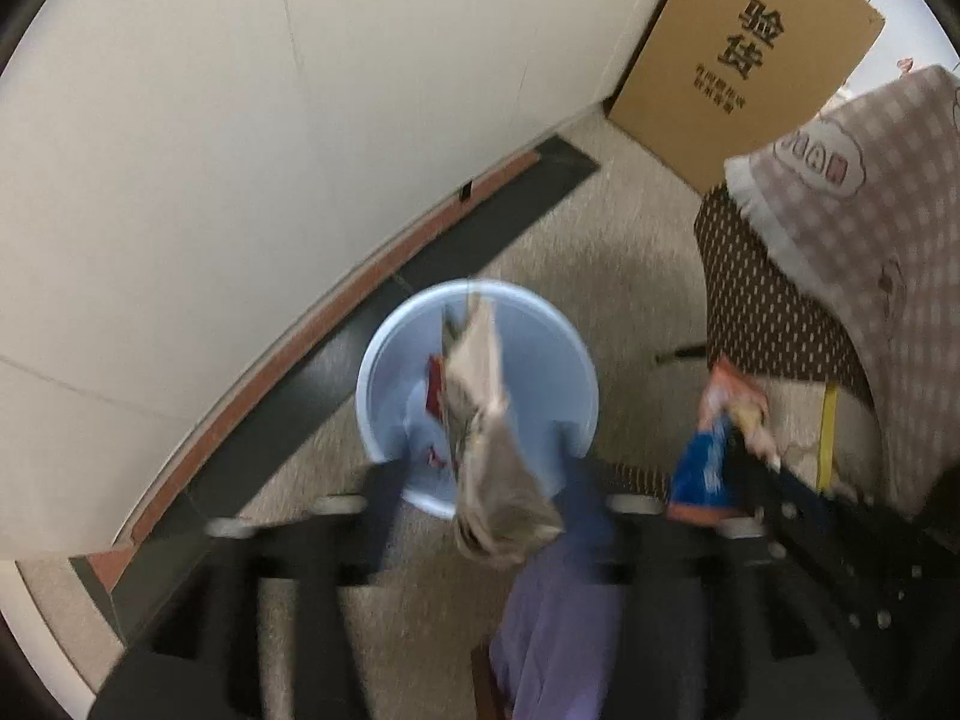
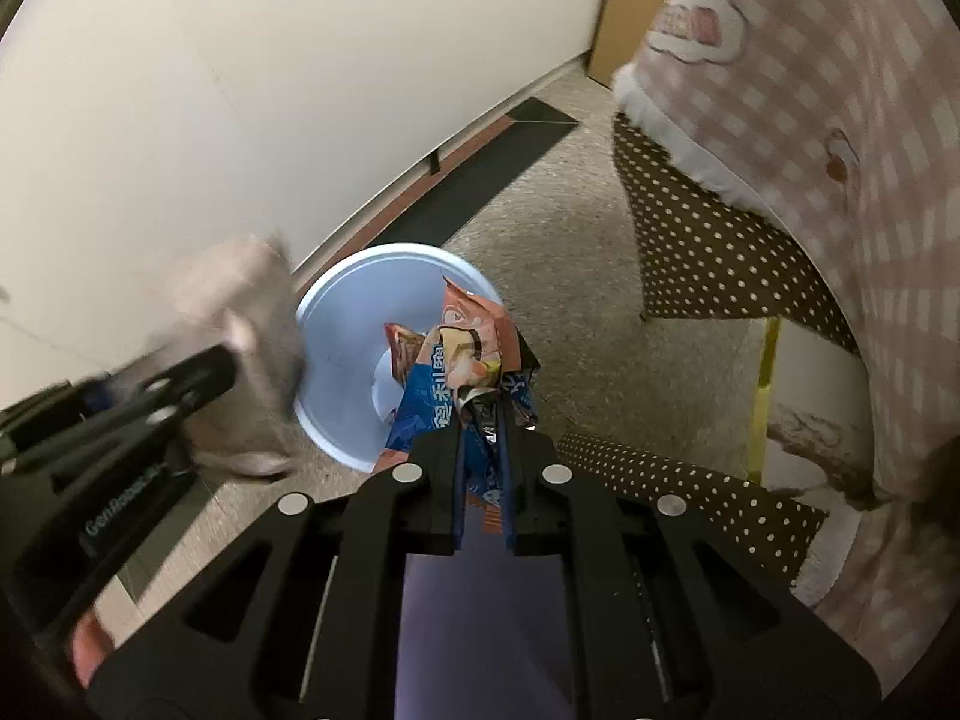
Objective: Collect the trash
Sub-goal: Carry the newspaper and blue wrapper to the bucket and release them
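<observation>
A light blue bin [image 1: 477,396] stands on the speckled floor [image 1: 630,276] near the white wall [image 1: 240,120], with red scraps lying at its bottom. In the left wrist view the left gripper [image 1: 480,480] has its jaws spread wide apart, and a crumpled grey-brown wrapper [image 1: 486,432] sits between them over the bin's mouth; motion blur hides whether either finger touches it. The right gripper [image 2: 483,414] has its jaws drawn close, pinching a crumpled blue and orange snack packet [image 2: 462,360] just above the bin's near rim. A pink checked cloth [image 2: 840,150] over a brown dotted one [image 2: 708,252] hangs to the right, and a cardboard box [image 1: 744,54] leans against the wall
</observation>
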The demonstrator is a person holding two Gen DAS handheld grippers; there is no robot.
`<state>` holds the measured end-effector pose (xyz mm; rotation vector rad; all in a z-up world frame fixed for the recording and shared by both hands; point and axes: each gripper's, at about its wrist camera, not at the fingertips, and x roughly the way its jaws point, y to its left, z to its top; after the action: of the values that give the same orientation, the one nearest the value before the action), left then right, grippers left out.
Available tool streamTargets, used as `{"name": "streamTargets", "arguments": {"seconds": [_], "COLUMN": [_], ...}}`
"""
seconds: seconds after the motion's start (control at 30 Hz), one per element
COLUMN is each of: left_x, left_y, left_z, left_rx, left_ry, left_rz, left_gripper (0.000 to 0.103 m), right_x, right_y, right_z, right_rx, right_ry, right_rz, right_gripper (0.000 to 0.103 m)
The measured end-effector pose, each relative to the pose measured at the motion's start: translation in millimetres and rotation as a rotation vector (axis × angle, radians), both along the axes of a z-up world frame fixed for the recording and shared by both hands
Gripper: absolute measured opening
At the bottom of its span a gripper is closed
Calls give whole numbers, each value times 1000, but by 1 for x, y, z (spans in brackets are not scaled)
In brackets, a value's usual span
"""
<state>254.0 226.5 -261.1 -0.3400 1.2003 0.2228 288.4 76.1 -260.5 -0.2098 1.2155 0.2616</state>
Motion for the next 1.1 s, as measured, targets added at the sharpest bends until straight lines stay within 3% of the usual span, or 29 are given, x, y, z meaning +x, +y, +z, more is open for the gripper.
{"name": "streamTargets", "arguments": {"seconds": [0.27, 0.4, 0.5, 0.53, 0.57, 0.6, 0.63, 0.8, 1.1], "left_x": [-23, -43, -60, -64, -68, -71, -74, -80, -100], "left_y": [17, 36, 52, 57, 61, 63, 65, 72, 78], "left_z": [-11, -15, -8, -4, 0, 3, 6, 11, 12], "left_rx": [6, 2, 23, 22, 25, 30, 37, 41, 34], "left_ry": [49, 55, 46, 40, 35, 29, 24, 29, 40], "left_rz": [32, 77, 118, 128, 137, 142, 146, 166, 190], "left_gripper": [62, 62, 62, 62, 62, 62, 62, 62, 62], "right_x": [4, 4, 1, -3, -4, -7, -9, -8, -20], "right_y": [10, 24, 36, 38, 39, 39, 38, 35, 33], "right_z": [-11, -14, 0, 7, 12, 16, 18, 9, 3], "right_rx": [-17, 39, 84, 108, 131, 156, 169, 151, 105], "right_ry": [24, 50, -29, -61, -85, -106, -120, -51, -41], "right_rz": [24, 46, 109, 125, 137, 143, 143, 132, 157], "right_gripper": [9, 9, 10, 20, 55, 72, 76, 76, 76]}}
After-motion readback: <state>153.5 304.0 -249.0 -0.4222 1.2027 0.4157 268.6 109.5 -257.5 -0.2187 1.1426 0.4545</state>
